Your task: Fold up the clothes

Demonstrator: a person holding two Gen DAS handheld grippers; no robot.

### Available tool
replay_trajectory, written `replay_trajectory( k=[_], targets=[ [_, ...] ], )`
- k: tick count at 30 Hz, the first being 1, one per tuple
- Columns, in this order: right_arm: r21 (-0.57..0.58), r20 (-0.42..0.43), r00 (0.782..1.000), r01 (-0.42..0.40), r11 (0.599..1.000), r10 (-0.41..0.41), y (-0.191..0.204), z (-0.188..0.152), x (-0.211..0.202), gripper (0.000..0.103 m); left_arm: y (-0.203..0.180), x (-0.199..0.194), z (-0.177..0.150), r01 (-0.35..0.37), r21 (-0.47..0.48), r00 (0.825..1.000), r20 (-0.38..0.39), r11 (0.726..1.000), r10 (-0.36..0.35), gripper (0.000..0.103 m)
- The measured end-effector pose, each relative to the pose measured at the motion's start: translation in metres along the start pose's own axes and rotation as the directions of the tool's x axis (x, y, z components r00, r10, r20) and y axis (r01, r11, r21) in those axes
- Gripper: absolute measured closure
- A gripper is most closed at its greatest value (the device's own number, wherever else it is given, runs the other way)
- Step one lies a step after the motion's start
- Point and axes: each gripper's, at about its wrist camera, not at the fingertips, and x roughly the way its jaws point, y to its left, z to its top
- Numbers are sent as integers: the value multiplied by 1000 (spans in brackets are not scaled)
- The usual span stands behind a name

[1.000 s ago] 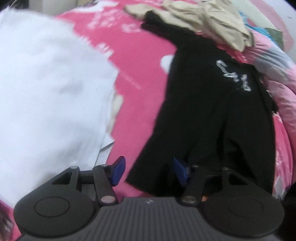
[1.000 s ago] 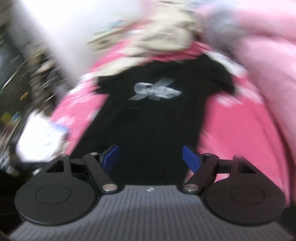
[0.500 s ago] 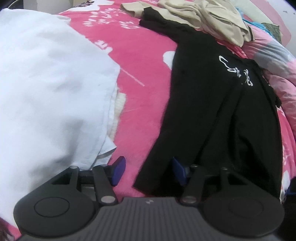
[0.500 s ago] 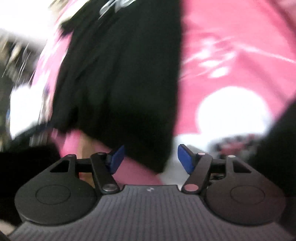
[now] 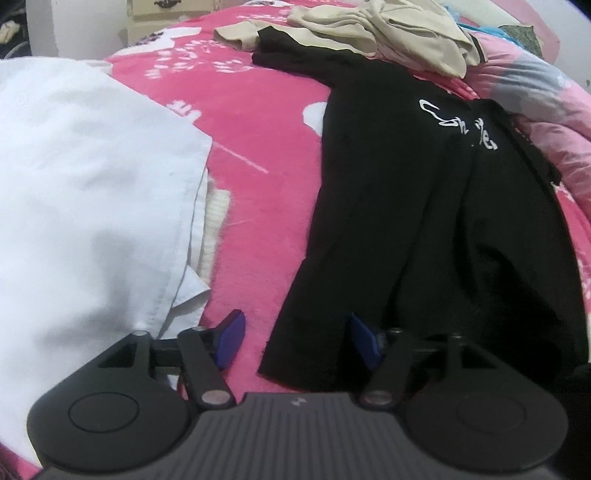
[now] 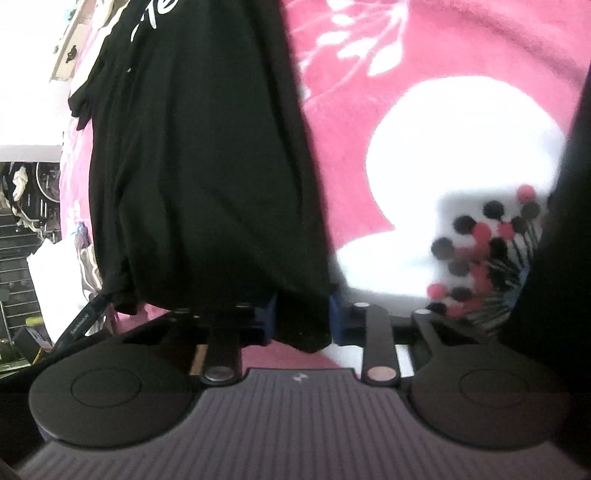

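Clamping the black shirt (image 6: 207, 166) hem now — right gripper (image 6: 301, 317), open earlier.

shirt (image 5: 424, 206) on blanket (image 5: 258, 140), folded garment (image 5: 85, 206) left, heap (image 5: 388, 33) behind

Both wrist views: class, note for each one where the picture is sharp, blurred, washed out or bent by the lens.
Left wrist view: mostly sharp, black T-shirt lettering readable; white shirt washed out; bed edges curve. Right wrist view: soft blur on the pink blanket; its white patch glares; black cloth shows little detail.
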Motion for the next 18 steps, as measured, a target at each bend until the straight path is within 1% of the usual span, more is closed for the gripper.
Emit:
replay_trajectory(
  k=[1,2,3,4,5,6,7,8,10,11,12,14,16,18],
  targets=[
    [4,-16,999,-29,1000,29,1,-1,2,102,-1,-1,1,-3,-2,1000,2,1000,3,57],
    [15,-31,998,-56,998,56,1,-1,3,102,3,-3,1,15,-22,1000,-4,1000,-15,69],
    [30,-29,995,-98,995,99,0,-2,0,102,8,-5,3,37,-48,999,-12,998,-37,75],
    [49,-4,987,-160,986,160,-1,0,-8,102,15,-6,4,67,-94,997,-27,993,-70,80],
    [68,30,974,-228,971,226,-3,3,-18,102,22,-7,6,97,-140,994,-40,985,-104,80],
    [70,71,961,-273,959,268,-3,5,-32,102,29,-8,7,124,-185,989,-53,975,-136,79],
    [65,114,947,-309,949,301,-2,7,-47,102,36,-7,7,146,-226,984,-63,963,-164,75],
    [52,146,940,-317,947,307,-2,8,-61,102,42,-7,6,167,-256,980,-65,952,-189,69],
    [21,202,933,-309,951,298,-1,11,-86,102,47,-6,6,200,-284,972,-62,938,-226,60],
    [12,214,937,-286,958,277,-2,10,-96,102,47,-5,7,208,-286,970,-63,936,-235,55],
    [5,221,943,-255,967,248,-4,9,-103,102,45,-5,7,210,-279,969,-64,937,-237,52],
    [-6,233,953,-198,980,194,-6,6,-114,102,40,-3,8,213,-264,969,-68,941,-238,42],
    [-10,253,955,-156,988,153,-13,2,-127,102,31,-1,9,201,-221,973,-72,954,-221,39],
    [4,272,952,-146,989,140,-24,0,-133,102,22,-1,7,183,-164,978,-72,969,-197,38]
  ],
)
